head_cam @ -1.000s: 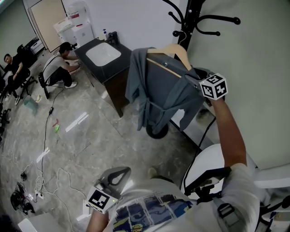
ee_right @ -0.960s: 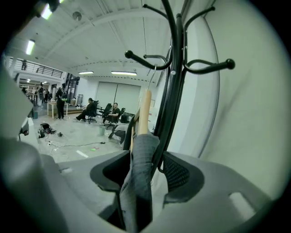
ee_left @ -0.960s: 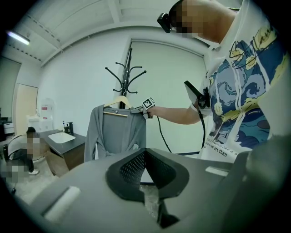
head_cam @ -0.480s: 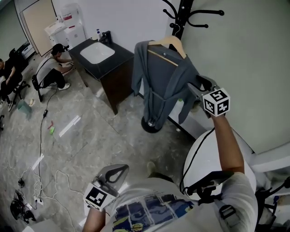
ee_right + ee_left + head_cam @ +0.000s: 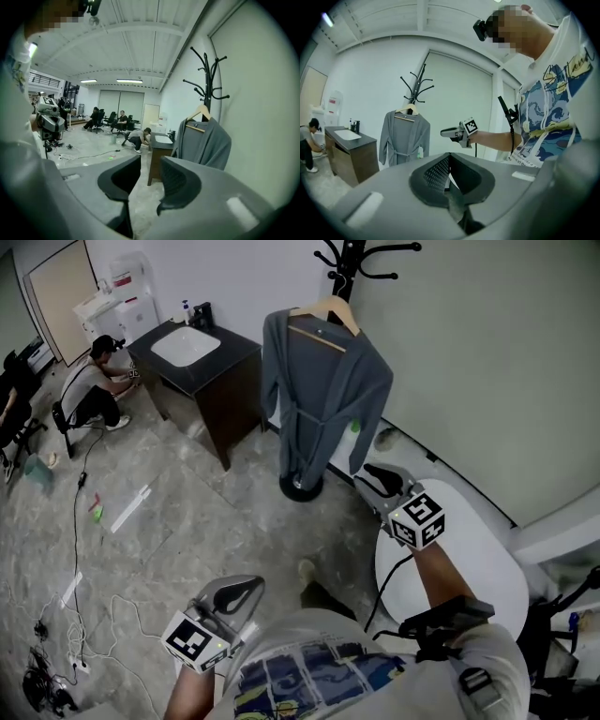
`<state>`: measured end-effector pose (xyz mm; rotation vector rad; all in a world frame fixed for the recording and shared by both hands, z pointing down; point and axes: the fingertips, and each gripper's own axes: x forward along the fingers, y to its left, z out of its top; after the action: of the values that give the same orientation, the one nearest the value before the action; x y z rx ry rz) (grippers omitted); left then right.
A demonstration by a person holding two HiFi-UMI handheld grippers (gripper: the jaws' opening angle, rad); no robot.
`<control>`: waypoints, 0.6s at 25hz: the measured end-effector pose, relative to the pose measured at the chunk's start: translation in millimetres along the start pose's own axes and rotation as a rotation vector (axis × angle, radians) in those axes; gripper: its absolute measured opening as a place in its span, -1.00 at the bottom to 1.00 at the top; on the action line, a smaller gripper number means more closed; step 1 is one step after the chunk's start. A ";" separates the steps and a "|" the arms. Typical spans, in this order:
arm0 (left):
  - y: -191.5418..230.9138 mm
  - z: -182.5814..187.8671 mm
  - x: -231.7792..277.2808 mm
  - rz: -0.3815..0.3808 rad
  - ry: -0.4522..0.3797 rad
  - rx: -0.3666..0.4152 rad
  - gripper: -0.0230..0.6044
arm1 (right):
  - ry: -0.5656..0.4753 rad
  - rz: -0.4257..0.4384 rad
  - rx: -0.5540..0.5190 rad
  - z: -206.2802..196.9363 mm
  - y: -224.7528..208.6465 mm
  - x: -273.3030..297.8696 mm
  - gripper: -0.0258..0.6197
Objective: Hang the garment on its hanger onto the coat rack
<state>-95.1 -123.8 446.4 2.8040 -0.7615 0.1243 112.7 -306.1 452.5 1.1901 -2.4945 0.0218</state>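
A grey robe (image 5: 319, 390) hangs on a wooden hanger (image 5: 323, 310) from the black coat rack (image 5: 352, 263) against the wall. My right gripper (image 5: 375, 479) is below and right of the robe, apart from it, over the white table. Its jaws are closing with nothing between them; the right gripper view shows a gap at the tips (image 5: 150, 173) and the robe (image 5: 206, 145) well ahead. My left gripper (image 5: 239, 594) sits low by the person's body, shut and empty, its pads meeting (image 5: 449, 168). The left gripper view shows the robe (image 5: 404, 136) far off.
A dark cabinet with a white sink (image 5: 192, 348) stands left of the rack, and a person (image 5: 94, 381) crouches beside it. Cables (image 5: 84, 596) trail over the marble floor. A white round table (image 5: 469, 559) is at the right. The rack's base (image 5: 302, 488) rests on the floor.
My right gripper has let go of the robe and drawn back down toward the person. The robe now hangs freely from the rack. The left gripper has barely moved.
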 end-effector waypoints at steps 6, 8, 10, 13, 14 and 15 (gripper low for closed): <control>-30.1 -12.8 -21.6 -0.029 0.003 0.020 -0.92 | -0.021 0.077 0.089 -14.9 96.8 -47.1 -0.80; -36.7 -15.4 -24.9 -0.040 0.002 0.024 -0.92 | -0.017 0.091 0.092 -19.7 117.5 -57.2 -0.88; -42.3 -17.3 -26.9 -0.048 0.005 0.028 -0.92 | -0.008 0.104 0.080 -23.6 134.1 -64.3 -0.91; -49.1 -19.5 -29.2 -0.054 0.008 0.033 -0.92 | -0.005 0.137 0.089 -26.9 156.7 -70.0 -0.91; -51.1 -20.4 -29.9 -0.055 0.007 0.035 -0.92 | -0.006 0.152 0.093 -27.5 164.6 -70.7 -0.91; -53.1 -21.9 -31.0 -0.057 0.007 0.038 -0.92 | -0.006 0.166 0.094 -27.9 172.6 -70.9 -0.91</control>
<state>-95.3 -58.8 452.6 2.8565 -0.6845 0.1398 32.4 -137.5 479.4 1.0156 -2.6169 0.1807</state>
